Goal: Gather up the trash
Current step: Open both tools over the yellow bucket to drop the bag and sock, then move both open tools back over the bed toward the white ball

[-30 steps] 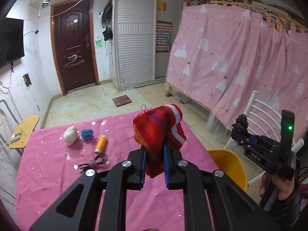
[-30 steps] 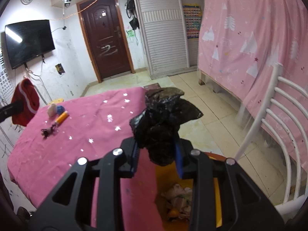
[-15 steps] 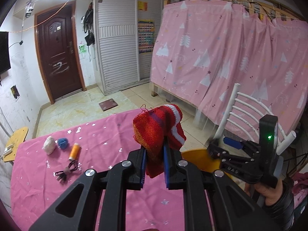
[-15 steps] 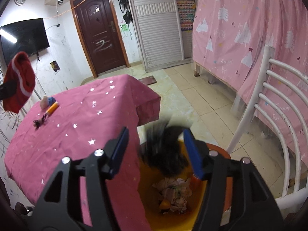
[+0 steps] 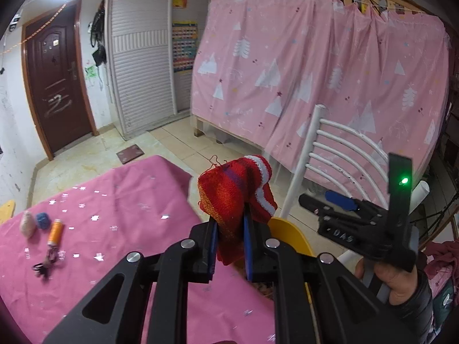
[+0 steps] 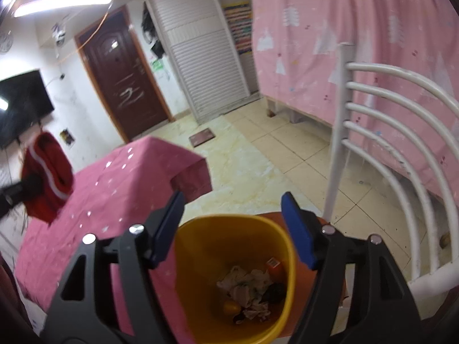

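Big pink curtain (image 5: pixel 315 86) with white trees fills the far side of the room, draped over a wooden bed frame. In front of it, the tabletop (image 5: pixel 129 200) under its pink star-print cloth, and a white slatted chair (image 6: pixel 387 143) off to the side.

Down by the tabletop's edge sits the yellow bin (image 6: pixel 218 246), and it's right under the right tool (image 6: pixel 232 226). That tool's jaws are opening, blue pads wide apart, nothing between them. In the bin's bottom: crumpled paper (image 6: pixel 243 283), a dark lump (image 6: pixel 275 289) beside it, something orange with a label at the wall, and a yellow round piece lower down.

The left tool (image 5: pixel 229 243) is clamped tight on a red knitted cloth (image 5: pixel 229 195) with a white stripe and a purple band; the cloth bunches up above the pads and hangs a little below them, in the air near the tabletop's corner, close to the bin's rim. From the right camera it shows as a blurred red shape at the left edge.

A hand (image 5: pixel 396 283) in a dark sleeve grips the right tool's handle; a green light glows on it.

Small stuff on the tabletop's far side: 1 pale lump (image 5: pixel 27 223), 1 blue ball (image 5: pixel 43 220) touching it, 1 orange spool (image 5: pixel 55 231) just beside, and a black cord tangle (image 5: pixel 46 262) next to the spool.
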Demonstrator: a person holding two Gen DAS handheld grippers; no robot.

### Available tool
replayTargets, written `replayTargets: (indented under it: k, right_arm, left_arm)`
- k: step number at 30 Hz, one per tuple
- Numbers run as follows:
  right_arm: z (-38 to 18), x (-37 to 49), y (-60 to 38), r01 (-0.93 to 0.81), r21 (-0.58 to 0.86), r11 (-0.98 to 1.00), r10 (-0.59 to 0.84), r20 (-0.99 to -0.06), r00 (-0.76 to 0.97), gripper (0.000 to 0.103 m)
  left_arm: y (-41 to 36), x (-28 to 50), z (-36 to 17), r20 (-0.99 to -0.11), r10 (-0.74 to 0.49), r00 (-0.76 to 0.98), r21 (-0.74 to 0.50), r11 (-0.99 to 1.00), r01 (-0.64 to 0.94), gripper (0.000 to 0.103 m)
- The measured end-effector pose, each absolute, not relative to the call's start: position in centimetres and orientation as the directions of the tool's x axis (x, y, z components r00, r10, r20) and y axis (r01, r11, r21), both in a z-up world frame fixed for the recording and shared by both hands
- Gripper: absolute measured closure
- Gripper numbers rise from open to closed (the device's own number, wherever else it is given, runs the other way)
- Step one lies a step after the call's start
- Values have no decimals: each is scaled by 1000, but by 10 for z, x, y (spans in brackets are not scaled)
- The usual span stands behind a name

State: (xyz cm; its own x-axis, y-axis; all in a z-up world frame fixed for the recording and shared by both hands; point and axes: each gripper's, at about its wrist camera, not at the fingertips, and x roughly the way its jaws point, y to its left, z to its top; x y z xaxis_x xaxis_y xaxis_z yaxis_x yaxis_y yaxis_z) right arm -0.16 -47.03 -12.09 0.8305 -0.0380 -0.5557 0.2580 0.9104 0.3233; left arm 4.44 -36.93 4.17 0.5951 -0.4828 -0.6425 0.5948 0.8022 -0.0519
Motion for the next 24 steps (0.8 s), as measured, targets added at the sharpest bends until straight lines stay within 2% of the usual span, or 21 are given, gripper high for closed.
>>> replayTargets:
  k: [4,6,8,24]
  right_arm:
    - [-119,-10,-486,274,355,894,-44,-539,841,34]
    - [-119,-11,-487,274,361,891,-42,-536,843,34]
    - [-119,-11,-488,269,363,892,-36,-535,844,34]
    - [-109,2,-456,214,320,923,-8,-539,842,34]
  left_arm:
    - [-389,49,29,-670,-498,550,-75,783,618,87]
    - [-398,53,21,-689,-494,530,-78,778,623,62]
    - [-400,57,18,-697,-488,526,-86,785,614,53]
    - [-376,63,24,-695,-474,541,-114,815,568,52]
